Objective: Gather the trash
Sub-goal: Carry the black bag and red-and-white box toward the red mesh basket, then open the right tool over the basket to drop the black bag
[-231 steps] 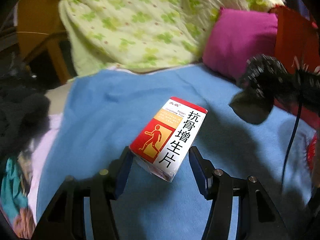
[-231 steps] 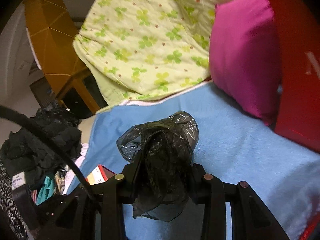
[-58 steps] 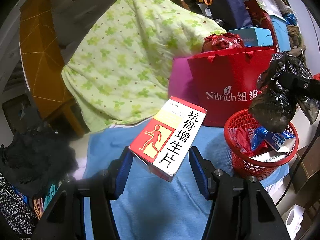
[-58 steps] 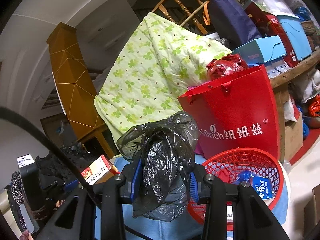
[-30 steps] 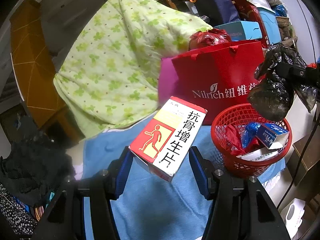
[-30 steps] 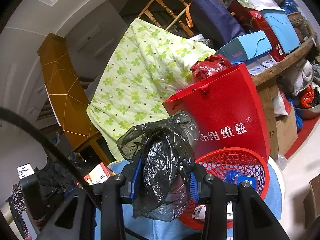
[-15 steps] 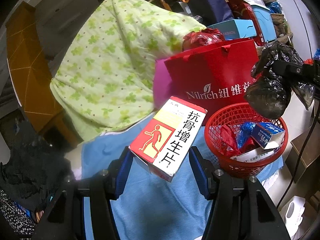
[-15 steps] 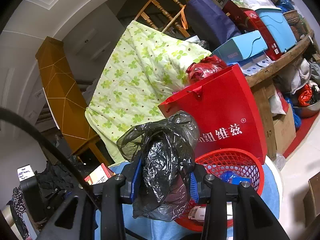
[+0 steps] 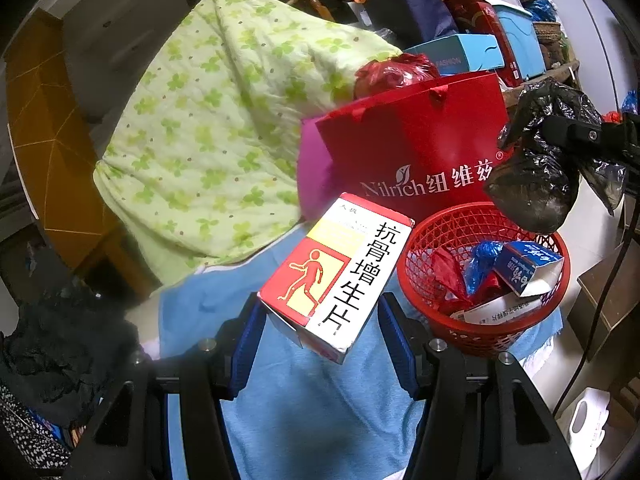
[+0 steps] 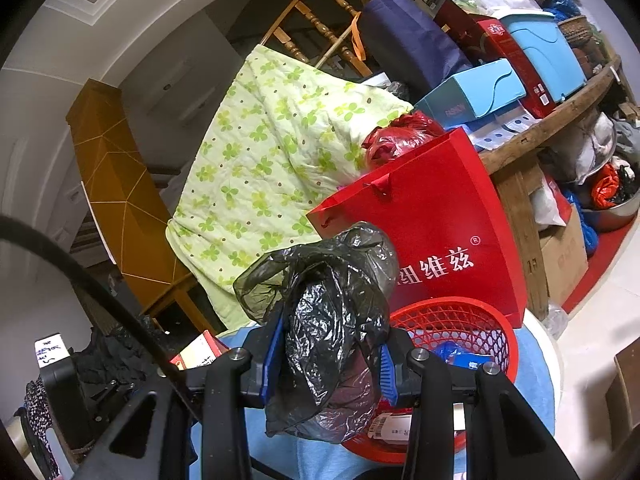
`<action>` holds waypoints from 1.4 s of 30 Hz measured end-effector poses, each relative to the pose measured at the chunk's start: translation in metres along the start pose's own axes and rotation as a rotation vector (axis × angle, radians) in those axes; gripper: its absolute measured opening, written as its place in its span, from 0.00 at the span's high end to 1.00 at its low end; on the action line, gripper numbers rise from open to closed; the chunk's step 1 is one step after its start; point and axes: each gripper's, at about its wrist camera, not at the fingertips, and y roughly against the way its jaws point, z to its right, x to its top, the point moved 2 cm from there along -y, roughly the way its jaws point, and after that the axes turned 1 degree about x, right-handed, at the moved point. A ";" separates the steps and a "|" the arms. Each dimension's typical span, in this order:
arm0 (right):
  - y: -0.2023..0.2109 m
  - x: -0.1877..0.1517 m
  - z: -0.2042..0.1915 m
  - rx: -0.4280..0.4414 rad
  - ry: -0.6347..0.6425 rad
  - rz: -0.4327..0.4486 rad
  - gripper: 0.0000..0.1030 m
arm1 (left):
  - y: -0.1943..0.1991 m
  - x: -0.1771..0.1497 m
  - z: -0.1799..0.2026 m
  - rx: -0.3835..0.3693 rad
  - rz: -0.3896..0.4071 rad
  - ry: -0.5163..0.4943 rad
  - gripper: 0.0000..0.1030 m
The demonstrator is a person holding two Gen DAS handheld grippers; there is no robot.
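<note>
My left gripper (image 9: 318, 336) is shut on a red, yellow and white medicine box (image 9: 336, 276), held tilted above the blue cloth (image 9: 320, 412), just left of a red mesh basket (image 9: 486, 332). Wrappers and a blue carton lie in the basket. My right gripper (image 10: 328, 364) is shut on a crumpled black plastic bag (image 10: 332, 320). In the left wrist view that bag (image 9: 536, 176) hangs over the basket's far right rim. The basket (image 10: 456, 316) sits right behind the bag in the right wrist view.
A red paper shopping bag (image 9: 420, 152) stands right behind the basket, with a magenta pillow (image 9: 310, 176) and a green-patterned quilt (image 9: 224, 120) to its left. Dark clothes (image 9: 52, 344) pile at the left. Boxes crowd a wooden shelf (image 10: 560, 120); bare floor (image 10: 600, 308) lies right.
Both views have swung a little, so the basket and red bag sit further left in the frames. Both grips are unchanged.
</note>
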 end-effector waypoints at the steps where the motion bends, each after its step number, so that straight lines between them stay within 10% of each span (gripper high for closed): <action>1: 0.000 0.000 0.000 -0.001 0.000 0.000 0.58 | 0.000 0.000 0.001 -0.001 0.000 -0.003 0.42; 30: -0.011 -0.003 0.047 -0.063 -0.073 -0.025 0.58 | -0.018 0.006 0.045 -0.061 -0.020 -0.080 0.41; 35: -0.030 -0.003 0.074 -0.094 -0.104 -0.066 0.56 | -0.046 0.022 0.057 -0.264 -0.026 -0.050 0.41; 39: -0.053 -0.006 0.099 -0.117 -0.137 -0.103 0.31 | -0.080 0.029 0.066 -0.500 -0.066 -0.012 0.33; 42: -0.058 -0.009 0.109 -0.117 -0.180 -0.126 0.31 | -0.090 0.027 0.064 -0.496 -0.081 -0.002 0.32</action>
